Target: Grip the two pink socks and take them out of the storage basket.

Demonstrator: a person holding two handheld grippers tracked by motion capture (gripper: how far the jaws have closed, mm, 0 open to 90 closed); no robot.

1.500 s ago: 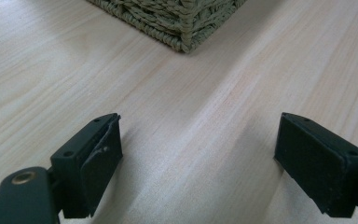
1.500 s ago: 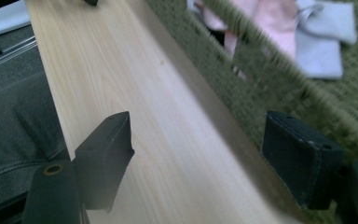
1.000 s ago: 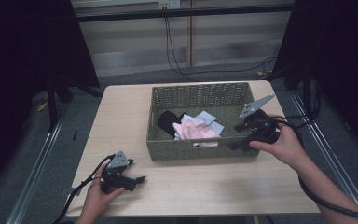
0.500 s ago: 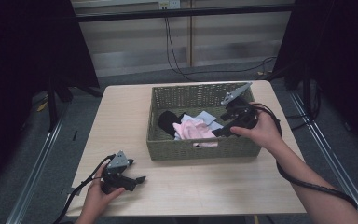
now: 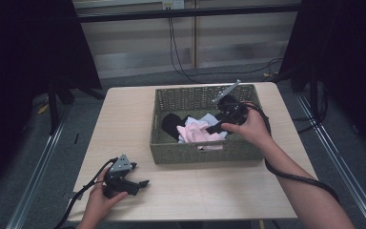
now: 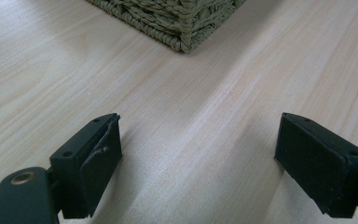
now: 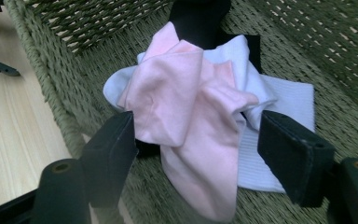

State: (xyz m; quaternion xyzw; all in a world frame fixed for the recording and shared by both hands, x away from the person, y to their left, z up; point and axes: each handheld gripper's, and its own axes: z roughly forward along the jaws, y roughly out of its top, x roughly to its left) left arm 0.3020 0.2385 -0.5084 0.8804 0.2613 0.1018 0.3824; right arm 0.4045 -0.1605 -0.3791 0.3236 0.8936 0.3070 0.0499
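Two hand-held grippers in play on a pale wood desk point(image 5: 124, 124). Left hand-held gripper point(image 5: 140, 182) rests low at the near left corner of the desk, held by the left hand point(image 5: 102, 196), its cable trailing off the near edge; in the left gripper view its jaws stand wide apart with only bare wood grain between them, and a corner of the woven basket point(image 6: 182, 18) shows beyond. Right hand-held gripper point(image 5: 214, 128) is held by the right hand point(image 5: 250, 126) over the right part of the green wicker basket point(image 5: 169, 98), which sits on the far middle of the desk, its grey three-cornered plate tilted up toward the far side. In the right gripper view its jaws are spread wide on either side of the laundry pile, closing on nothing. Pile lies on the basket floor, toward the near wall: a pink sock point(image 7: 186, 121) crumpled on top, a pale blue-white ribbed cloth point(image 7: 284, 107) under it and spreading right, a black garment point(image 7: 198, 16) beneath both, reaching toward the far wall. From the high view the black piece point(image 5: 171, 124) sits left of the pink point(image 5: 195, 133), both inside the basket. Dark cables run across the floor beyond the desk.
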